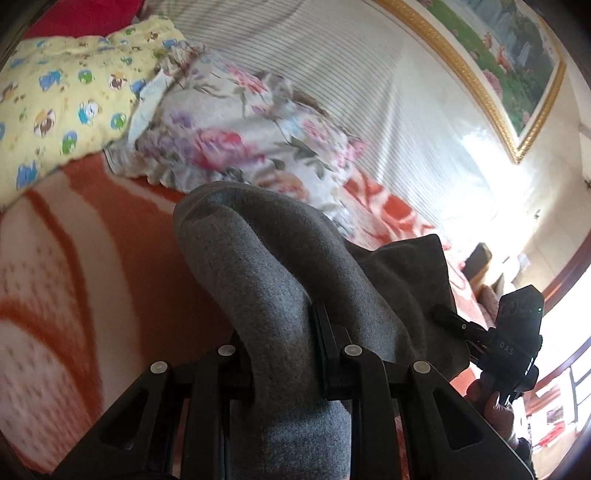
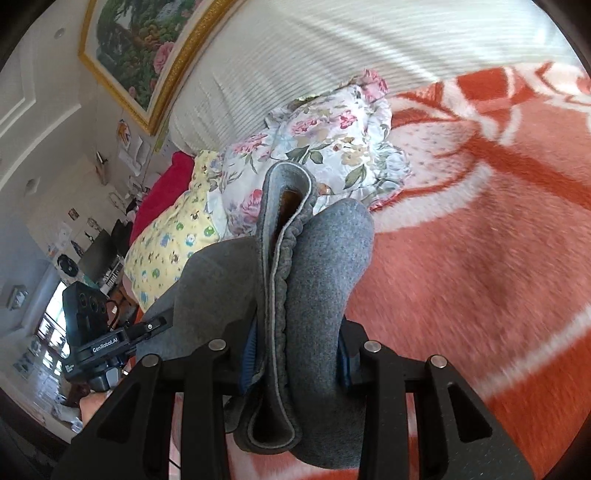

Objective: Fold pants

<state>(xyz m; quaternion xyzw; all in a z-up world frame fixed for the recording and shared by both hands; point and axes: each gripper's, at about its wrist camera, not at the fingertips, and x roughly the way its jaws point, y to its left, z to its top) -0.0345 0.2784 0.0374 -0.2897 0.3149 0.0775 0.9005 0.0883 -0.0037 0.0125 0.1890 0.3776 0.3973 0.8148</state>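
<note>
Pants (image 1: pixel 266 266) of grey fleece fill the lower middle of both views, lifted above an orange and white blanket (image 1: pixel 66 266) on a bed. In the left wrist view, the left gripper (image 1: pixel 284 350) is clamped on a thick roll of the grey cloth, which bulges upward between its black fingers. In the right wrist view, the right gripper (image 2: pixel 291 354) pinches a doubled section with a gathered elastic waistband (image 2: pixel 282 266) running up its centre.

Behind the pants, toward the upper middle of each frame, lies a floral pillow (image 1: pixel 236 129). A yellow cartoon-print pillow (image 1: pixel 62 99) sits at the upper left of the left view, with a red cloth (image 1: pixel 81 14) above it. A striped white headboard (image 1: pixel 332 62) and a gold-framed picture (image 1: pixel 498 62) stand beyond.

Fabric hides the fingertips of both grippers. The blanket is smeared with blur. A window at the right edge of the left view is washed out by glare. Each gripper appears at the edge of the other's view, partly cut off.
</note>
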